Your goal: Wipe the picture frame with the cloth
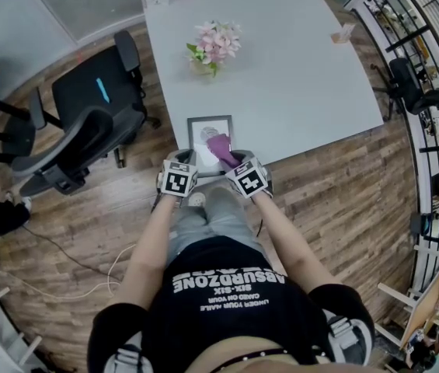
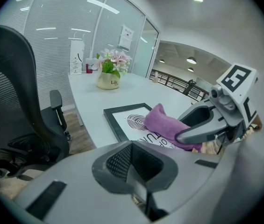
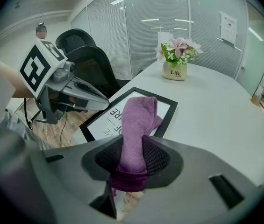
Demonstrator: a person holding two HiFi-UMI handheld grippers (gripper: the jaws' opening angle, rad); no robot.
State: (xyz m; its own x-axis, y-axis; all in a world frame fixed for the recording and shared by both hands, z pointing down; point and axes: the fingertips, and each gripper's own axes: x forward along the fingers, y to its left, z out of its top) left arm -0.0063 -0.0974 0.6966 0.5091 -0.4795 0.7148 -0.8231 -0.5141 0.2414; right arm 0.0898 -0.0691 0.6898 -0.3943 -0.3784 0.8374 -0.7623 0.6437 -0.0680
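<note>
While the right gripper [image 3: 132, 167] had its mesh-faced jaws clamped on one end of the cloth [image 3: 139, 120], the rest of that purple, fuzzy strip lay forward across the picture frame [image 3: 164, 108]. The frame was flat at the near edge of the desk [image 1: 304, 76], toward its near left corner. It was a thin black rectangle round a white print with a whorled mark and dark lettering. The left gripper [image 2: 134, 167] was just beside the right one at that same edge, its jaws pressed together with nothing between them. To the right of the frame and beyond it, the smooth pale desktop was open. A cream pot of pink flowers [image 1: 214, 45] stood well apart, nearer the far edge. A black mesh-backed office chair [image 1: 87, 115] stood close off the desk's left edge on the wood-plank floor [image 1: 336, 200].
</note>
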